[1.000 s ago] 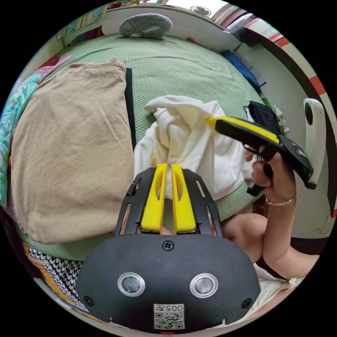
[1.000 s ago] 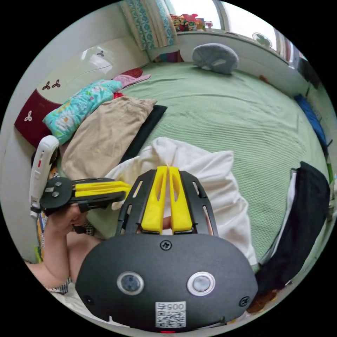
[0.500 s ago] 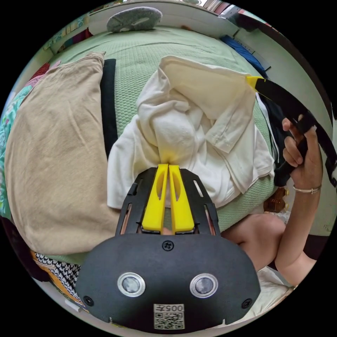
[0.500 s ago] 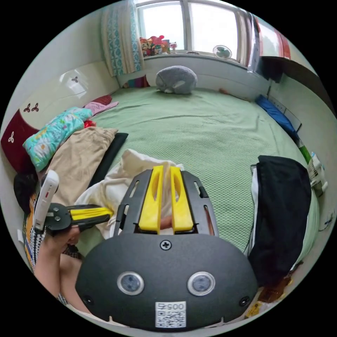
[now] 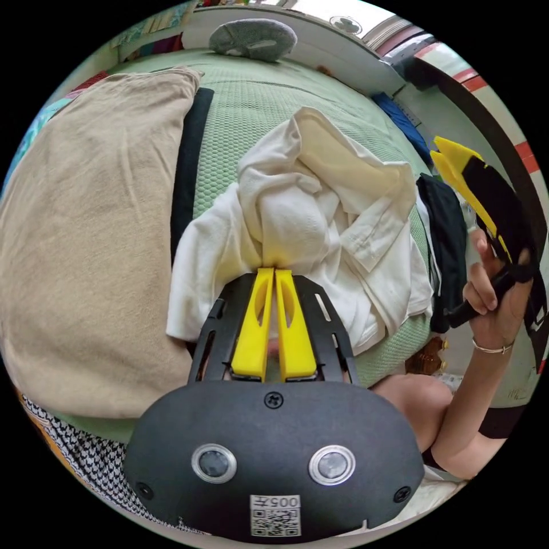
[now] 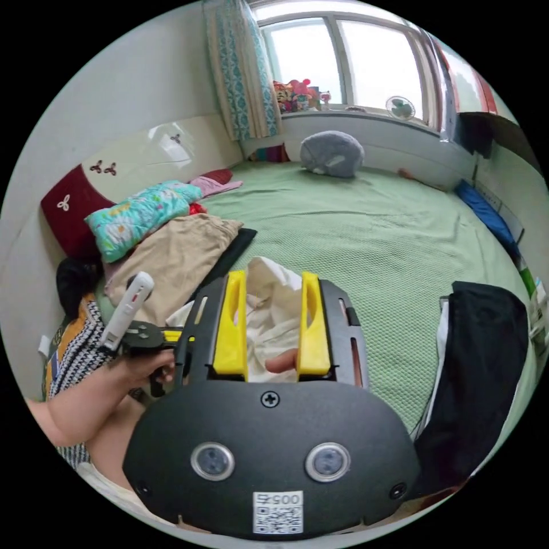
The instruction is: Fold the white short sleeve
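The white short sleeve (image 5: 320, 229) lies crumpled in a heap on the green bed (image 5: 274, 103), near the bed's edge closest to the person. In the left gripper view, the left claw (image 5: 273, 273) has its two yellow jaws pressed together on a bunched fold of the white cloth, which puckers right at the tips. Beside the heap lies a large tan cloth (image 5: 86, 240), with a narrow black strip (image 5: 186, 166) between the two. A folded black garment (image 5: 449, 246) sits at the bed's edge on the other side of the heap.

The right claw (image 5: 443, 157) shows in that view too — held up in a hand (image 5: 494, 297) off to the side, clear of the shirt, gripping nothing. In the right gripper view its own jaws (image 6: 270, 286) stand wide apart, with the white shirt (image 6: 271, 320) visible through the gap but not touched by them. The left claw (image 6: 171, 335) appears there low at the side, in the other hand (image 6: 140, 366), partly hidden behind the right claw's frame.

A grey cushion (image 6: 331, 153) rests at the far side of the bed under the window (image 6: 343, 63), and a turquoise patterned pillow (image 6: 137, 214) lies beyond the tan cloth.
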`<action>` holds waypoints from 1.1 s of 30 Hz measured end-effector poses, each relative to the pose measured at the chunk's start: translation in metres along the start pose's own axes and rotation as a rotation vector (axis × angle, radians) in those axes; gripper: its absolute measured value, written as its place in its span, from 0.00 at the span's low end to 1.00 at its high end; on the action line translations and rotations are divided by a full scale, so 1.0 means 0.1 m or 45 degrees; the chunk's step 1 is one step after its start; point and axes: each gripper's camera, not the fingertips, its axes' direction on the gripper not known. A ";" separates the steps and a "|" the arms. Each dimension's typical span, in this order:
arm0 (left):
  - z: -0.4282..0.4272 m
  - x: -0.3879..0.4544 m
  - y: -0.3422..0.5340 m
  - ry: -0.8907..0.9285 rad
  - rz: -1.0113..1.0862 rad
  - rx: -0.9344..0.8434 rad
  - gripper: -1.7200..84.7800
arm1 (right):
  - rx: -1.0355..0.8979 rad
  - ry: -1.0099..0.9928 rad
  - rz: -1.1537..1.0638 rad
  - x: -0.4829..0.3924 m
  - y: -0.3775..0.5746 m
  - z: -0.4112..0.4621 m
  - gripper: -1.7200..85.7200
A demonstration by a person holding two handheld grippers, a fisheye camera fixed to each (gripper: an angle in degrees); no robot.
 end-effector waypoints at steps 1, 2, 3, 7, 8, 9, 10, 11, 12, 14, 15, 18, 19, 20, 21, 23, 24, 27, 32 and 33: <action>-0.02 0.03 0.01 -0.026 0.018 -0.009 0.02 | -0.009 -0.001 -0.026 -0.05 0.00 -0.03 0.17; -0.05 0.06 0.01 -0.048 0.029 -0.020 0.02 | -0.021 0.010 -0.070 -0.13 0.00 -0.05 0.17; -0.07 0.08 0.02 -0.060 0.035 -0.025 0.02 | -0.030 0.022 -0.092 -0.16 0.01 -0.05 0.17; -0.34 0.27 0.13 -0.067 0.123 0.047 0.02 | -0.058 0.094 -0.151 -0.27 0.12 -0.13 0.17; -0.43 0.33 0.18 -0.040 0.160 0.100 0.02 | -0.061 0.076 -0.154 -0.26 0.16 -0.18 0.17; -0.46 0.36 0.22 -0.031 0.176 0.121 0.02 | -0.062 0.064 -0.156 -0.26 0.17 -0.20 0.17; -0.52 0.41 0.27 -0.012 0.208 0.143 0.02 | -0.060 0.044 -0.156 -0.24 0.20 -0.26 0.17; -0.56 0.45 0.33 0.024 0.239 0.151 0.02 | -0.066 0.038 -0.162 -0.23 0.23 -0.32 0.17; -0.57 0.47 0.36 0.041 0.249 0.160 0.02 | -0.077 0.042 -0.168 -0.23 0.24 -0.34 0.17; -0.62 0.51 0.45 0.067 0.261 0.183 0.02 | -0.127 0.061 -0.175 -0.20 0.30 -0.45 0.17; -0.63 0.52 0.46 0.069 0.260 0.183 0.02 | -0.144 0.059 -0.174 -0.20 0.33 -0.47 0.17; -0.69 0.54 0.52 0.089 0.249 0.194 0.02 | -0.221 0.028 -0.158 -0.19 0.57 -0.52 0.18; -0.71 0.54 0.53 0.091 0.250 0.195 0.02 | -0.258 0.005 -0.144 -0.19 0.66 -0.49 0.18; -0.73 0.54 0.55 0.084 0.248 0.197 0.02 | -0.296 -0.003 -0.149 -0.20 0.73 -0.43 0.19; -0.74 0.54 0.56 0.082 0.246 0.199 0.02 | -0.320 0.001 -0.150 -0.20 0.76 -0.39 0.19; -0.76 0.51 0.58 0.110 0.228 0.196 0.02 | -0.410 0.042 -0.127 -0.17 0.80 -0.21 0.18; -0.76 0.50 0.58 0.124 0.223 0.192 0.02 | -0.427 0.049 -0.127 -0.16 0.79 -0.18 0.18; -0.80 0.47 0.59 0.183 0.212 0.193 0.02 | -0.462 0.045 -0.104 -0.09 0.72 -0.06 0.17; -0.91 0.46 0.59 0.204 0.228 0.229 0.02 | -0.526 0.070 -0.078 0.12 0.62 0.11 0.12; -0.91 0.46 0.59 0.210 0.225 0.229 0.02 | -0.524 0.083 -0.066 0.14 0.61 0.11 0.11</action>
